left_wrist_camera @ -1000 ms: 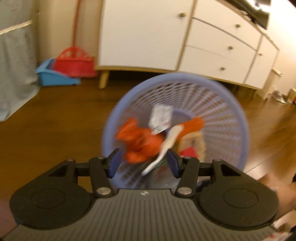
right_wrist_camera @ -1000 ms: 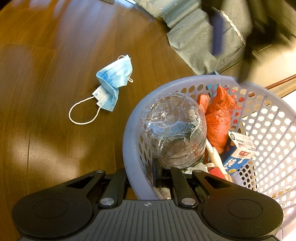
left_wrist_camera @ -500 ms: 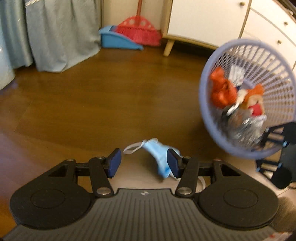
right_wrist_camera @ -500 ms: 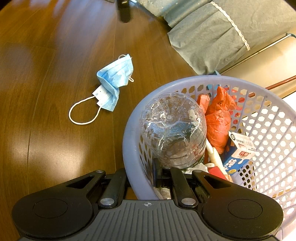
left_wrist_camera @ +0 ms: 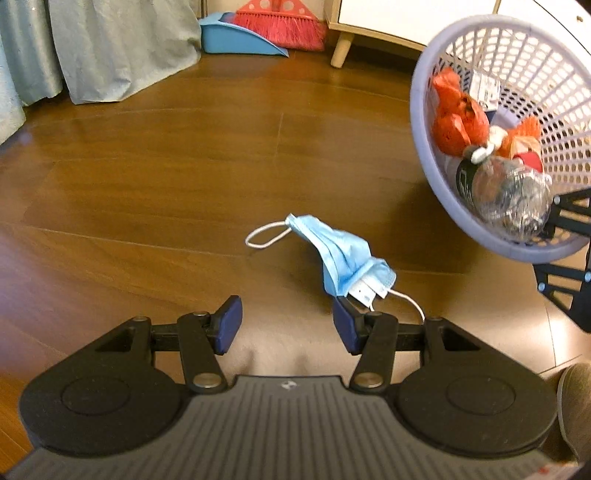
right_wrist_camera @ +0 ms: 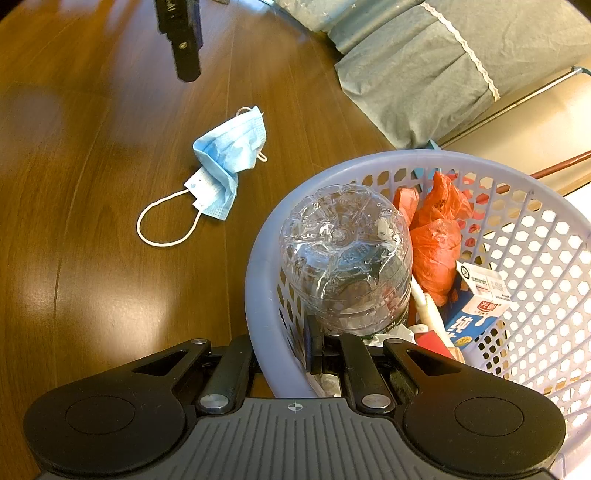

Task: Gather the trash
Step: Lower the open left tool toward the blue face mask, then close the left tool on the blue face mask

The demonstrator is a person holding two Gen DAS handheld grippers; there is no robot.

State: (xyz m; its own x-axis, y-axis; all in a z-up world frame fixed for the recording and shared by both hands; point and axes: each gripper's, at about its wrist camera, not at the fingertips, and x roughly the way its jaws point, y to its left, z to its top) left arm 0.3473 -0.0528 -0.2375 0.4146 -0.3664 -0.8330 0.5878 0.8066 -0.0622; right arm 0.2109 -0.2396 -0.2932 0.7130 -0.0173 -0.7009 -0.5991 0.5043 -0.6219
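Spanning the room, glossy wooden floor (left_wrist_camera: 155,177)

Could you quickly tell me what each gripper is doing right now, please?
Left gripper: open, empty, above the face mask.
Right gripper: shut on the basket rim.

Wood floor (left_wrist_camera: 155,177), glossy; crumpled blue mask (left_wrist_camera: 340,254) lying on it; dustpan (left_wrist_camera: 236,38) and broom (left_wrist_camera: 277,20) at the far edge; grey cloth (left_wrist_camera: 110,48) draping down.
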